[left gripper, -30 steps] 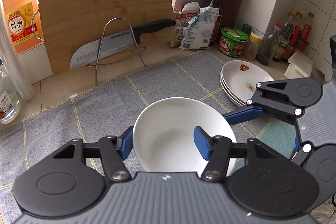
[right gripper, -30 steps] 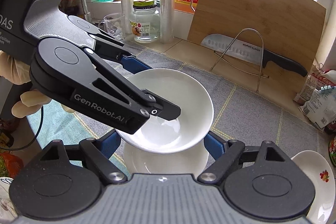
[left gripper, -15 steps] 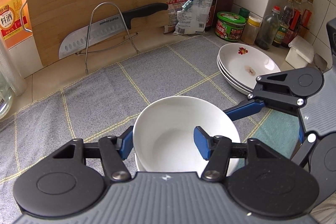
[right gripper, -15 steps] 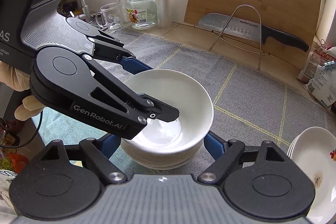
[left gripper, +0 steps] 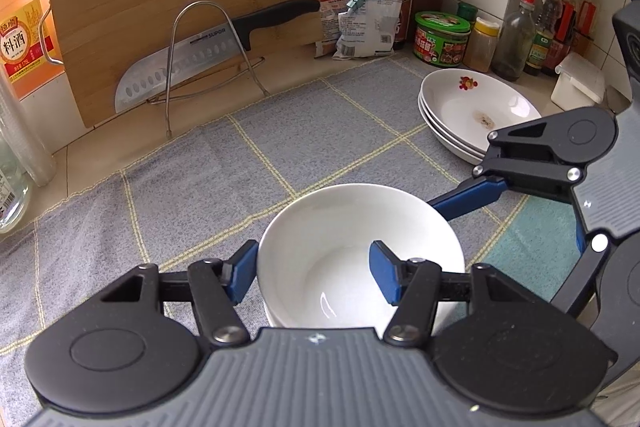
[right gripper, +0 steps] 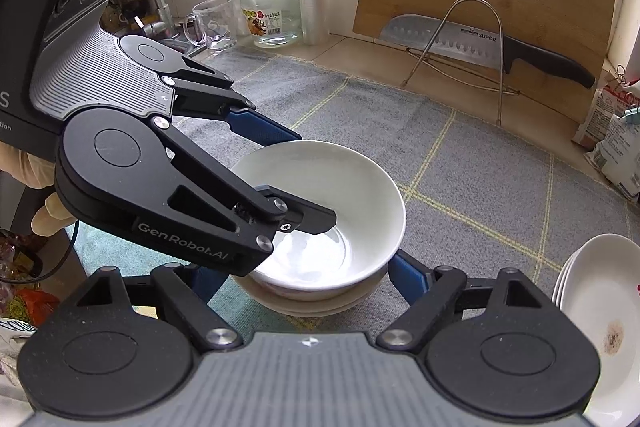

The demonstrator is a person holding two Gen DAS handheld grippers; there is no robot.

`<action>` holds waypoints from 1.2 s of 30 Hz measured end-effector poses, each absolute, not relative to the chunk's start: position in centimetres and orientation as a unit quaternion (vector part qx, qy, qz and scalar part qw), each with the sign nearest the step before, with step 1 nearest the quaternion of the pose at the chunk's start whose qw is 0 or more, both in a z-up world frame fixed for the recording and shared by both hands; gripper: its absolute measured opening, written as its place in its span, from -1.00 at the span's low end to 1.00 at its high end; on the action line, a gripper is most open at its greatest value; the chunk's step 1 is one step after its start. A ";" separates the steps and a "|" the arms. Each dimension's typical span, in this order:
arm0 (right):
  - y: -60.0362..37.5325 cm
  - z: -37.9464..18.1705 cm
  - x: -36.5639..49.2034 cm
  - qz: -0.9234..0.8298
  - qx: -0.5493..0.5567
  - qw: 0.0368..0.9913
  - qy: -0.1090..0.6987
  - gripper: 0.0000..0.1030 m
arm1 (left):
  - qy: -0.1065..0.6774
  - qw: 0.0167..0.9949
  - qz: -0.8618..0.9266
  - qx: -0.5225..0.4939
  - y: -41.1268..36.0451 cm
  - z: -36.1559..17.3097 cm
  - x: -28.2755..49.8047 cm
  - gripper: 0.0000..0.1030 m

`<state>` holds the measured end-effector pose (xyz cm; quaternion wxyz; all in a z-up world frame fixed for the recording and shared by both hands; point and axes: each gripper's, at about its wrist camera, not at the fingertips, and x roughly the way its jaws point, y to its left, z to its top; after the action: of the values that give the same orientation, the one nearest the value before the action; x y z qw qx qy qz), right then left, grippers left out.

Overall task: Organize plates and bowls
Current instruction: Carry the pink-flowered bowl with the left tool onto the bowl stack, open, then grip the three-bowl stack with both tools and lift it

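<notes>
Risk of tipping: top bowl (right gripper: 320,203) is pinched at its rim by the left gripper (left gripper: 312,267) on the stack (right gripper: 316,301), the right gripper (right gripper: 304,275) held wide around it, so an uneven release could slide it off.

Readable markings, both wrist views

I read "SUPOR" on the knife blade (left gripper: 176,63), upper left centre of my left view; "料酒" on the orange jug's label (left gripper: 18,43) at far left, and again on it at top centre of my right view. "GenRobot.AI" is printed on the left gripper (right gripper: 316,183)'s black finger link, lower left. Other labels are too small.
</notes>
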<state>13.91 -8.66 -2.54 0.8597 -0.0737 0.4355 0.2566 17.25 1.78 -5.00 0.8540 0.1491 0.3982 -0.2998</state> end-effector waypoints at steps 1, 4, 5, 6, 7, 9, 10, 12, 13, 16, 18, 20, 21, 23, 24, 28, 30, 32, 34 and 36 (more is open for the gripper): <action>-8.6 -2.5 13.9 0.257 -0.076 0.860 0.434 0.73 | 0.398 0.854 -0.300 0.149 1.8 -5.0 17.2 0.14; -8.6 -2.6 13.8 0.259 -0.080 0.861 0.431 0.73 | 0.397 0.855 -0.300 0.146 1.9 -5.1 17.2 0.15; -8.6 -2.7 13.8 0.259 -0.080 0.861 0.431 0.74 | 0.397 0.855 -0.301 0.144 2.0 -5.0 17.2 0.18; -8.6 -2.7 13.7 0.259 -0.081 0.861 0.430 0.74 | 0.397 0.855 -0.302 0.142 2.1 -5.0 17.2 0.19; -8.6 -2.7 13.7 0.259 -0.081 0.861 0.429 0.74 | 0.398 0.855 -0.303 0.140 2.2 -5.0 17.2 0.20; -8.7 -2.6 13.6 0.257 -0.077 0.864 0.425 0.90 | 0.397 0.857 -0.299 0.136 2.5 -4.9 17.1 0.37; -8.9 -2.4 13.5 0.256 -0.072 0.868 0.419 0.94 | 0.395 0.859 -0.296 0.133 2.7 -4.7 17.0 0.41; -9.2 -1.8 13.3 0.259 -0.065 0.873 0.409 0.96 | 0.393 0.863 -0.292 0.124 3.2 -4.4 16.9 0.43; -9.3 -1.5 13.1 0.261 -0.063 0.874 0.405 0.96 | 0.392 0.865 -0.289 0.118 3.5 -4.2 16.7 0.44; -9.3 -0.7 12.4 0.275 -0.059 0.877 0.390 0.96 | 0.389 0.870 -0.281 0.113 4.4 -3.6 16.2 0.58; -9.2 -0.4 12.0 0.290 -0.058 0.875 0.383 0.96 | 0.389 0.870 -0.281 0.110 4.9 -3.4 15.8 0.61; -9.0 -0.4 11.6 0.306 -0.058 0.871 0.381 0.96 | 0.394 0.869 -0.277 0.109 5.2 -3.5 15.5 0.63; -8.8 -0.5 11.5 0.312 -0.058 0.868 0.381 0.96 | 0.398 0.869 -0.276 0.107 5.4 -3.7 15.4 0.63; -8.4 -0.8 11.3 0.321 -0.062 0.862 0.386 0.96 | 0.405 0.866 -0.276 0.098 5.7 -3.9 15.1 0.63; -8.3 -1.0 11.2 0.323 -0.064 0.861 0.389 0.96 | 0.408 0.865 -0.277 0.094 5.8 -4.1 15.0 0.63; -7.9 -1.2 11.0 0.322 -0.071 0.860 0.389 0.96 | 0.412 0.864 -0.277 0.087 6.1 -4.4 14.5 0.63; -7.9 -1.2 11.1 0.326 -0.064 0.858 0.391 0.96 | 0.415 0.864 -0.275 0.084 6.2 -4.5 14.4 0.63; -7.9 -1.3 10.9 0.324 -0.064 0.859 0.391 0.96 | 0.415 0.864 -0.274 0.083 6.4 -4.4 14.4 0.63; -7.9 -1.1 10.8 0.321 -0.068 0.860 0.390 0.96 | 0.408 0.866 -0.277 0.082 6.5 -4.2 14.3 0.63; -8.2 -0.8 10.7 0.317 -0.070 0.864 0.385 0.96 | 0.400 0.869 -0.282 0.079 6.7 -3.9 14.2 0.70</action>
<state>10.74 -8.18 -0.80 0.8641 -0.0704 0.3849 0.3165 14.15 6.67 -3.86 0.8685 0.0792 0.4002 -0.2816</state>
